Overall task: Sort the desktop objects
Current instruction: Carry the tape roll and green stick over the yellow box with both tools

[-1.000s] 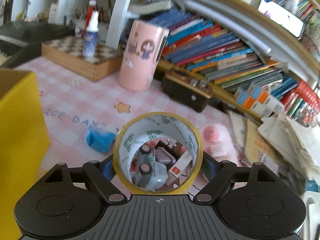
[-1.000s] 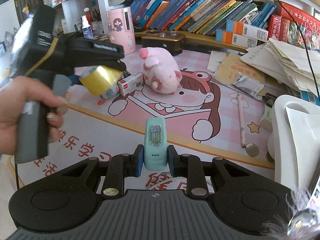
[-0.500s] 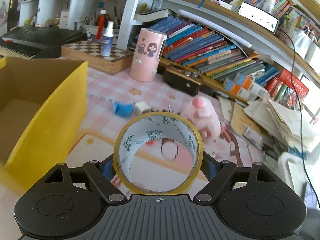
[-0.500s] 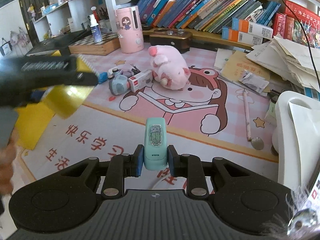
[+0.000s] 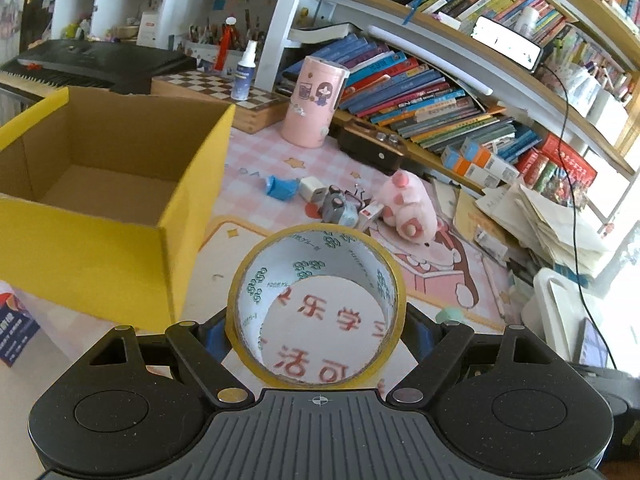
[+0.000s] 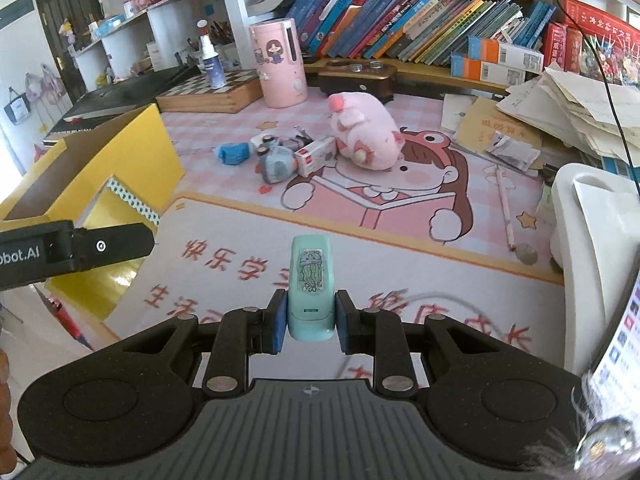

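In the left wrist view, the left gripper (image 5: 316, 330) is closed on a roll of yellow tape (image 5: 316, 308), with one blue pad on each side of the roll. The roll is held in the air above the desk mat (image 5: 256, 248). The open yellow cardboard box (image 5: 100, 200) stands just to the left. Farther on the mat lie a pink plush pig (image 5: 406, 208), a blue object (image 5: 282, 188) and a white charger (image 5: 310, 187).

In the right wrist view, the right gripper (image 6: 311, 316) is closed on a mint green stapler (image 6: 312, 286), which points forward between the pads, above the mat. At the left edge a part of the left gripper (image 6: 72, 248) is in front of the yellow box (image 6: 120, 164). The plush pig (image 6: 360, 136) lies near a small red and white box (image 6: 316, 156).
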### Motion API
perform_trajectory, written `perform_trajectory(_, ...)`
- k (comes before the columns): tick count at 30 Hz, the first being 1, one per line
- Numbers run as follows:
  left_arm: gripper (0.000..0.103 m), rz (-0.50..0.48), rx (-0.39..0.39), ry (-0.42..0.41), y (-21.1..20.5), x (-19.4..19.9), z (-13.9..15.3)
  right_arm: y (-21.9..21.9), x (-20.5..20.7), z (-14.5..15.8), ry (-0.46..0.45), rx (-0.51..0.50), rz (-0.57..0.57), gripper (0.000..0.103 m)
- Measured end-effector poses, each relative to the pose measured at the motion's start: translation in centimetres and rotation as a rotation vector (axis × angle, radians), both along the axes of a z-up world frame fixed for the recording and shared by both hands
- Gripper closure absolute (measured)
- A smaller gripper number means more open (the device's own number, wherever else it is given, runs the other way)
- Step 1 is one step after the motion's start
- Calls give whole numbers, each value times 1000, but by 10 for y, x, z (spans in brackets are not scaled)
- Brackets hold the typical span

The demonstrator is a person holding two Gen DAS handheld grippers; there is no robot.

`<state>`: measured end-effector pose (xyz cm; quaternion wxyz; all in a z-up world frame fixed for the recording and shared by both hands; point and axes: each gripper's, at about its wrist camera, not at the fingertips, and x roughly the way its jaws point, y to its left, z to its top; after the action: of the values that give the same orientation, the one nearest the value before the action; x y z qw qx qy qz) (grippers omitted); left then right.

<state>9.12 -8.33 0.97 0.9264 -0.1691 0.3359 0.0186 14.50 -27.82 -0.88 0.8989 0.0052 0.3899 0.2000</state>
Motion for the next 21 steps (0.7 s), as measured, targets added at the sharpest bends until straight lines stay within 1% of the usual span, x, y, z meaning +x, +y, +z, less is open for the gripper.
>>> perform_trajectory(6, 19, -58, 12, -5, 16, -24, 4, 18, -25, 7, -16, -3, -36, 80)
perform_trajectory(14, 19, -45, 11, -8, 51, -48, 10, 40, -61, 16, -25, 22, -100, 80)
perform_trajectory(21, 19, -59, 8, -3, 73, -71, 9, 65, -89, 20, -32, 22, -83, 80)
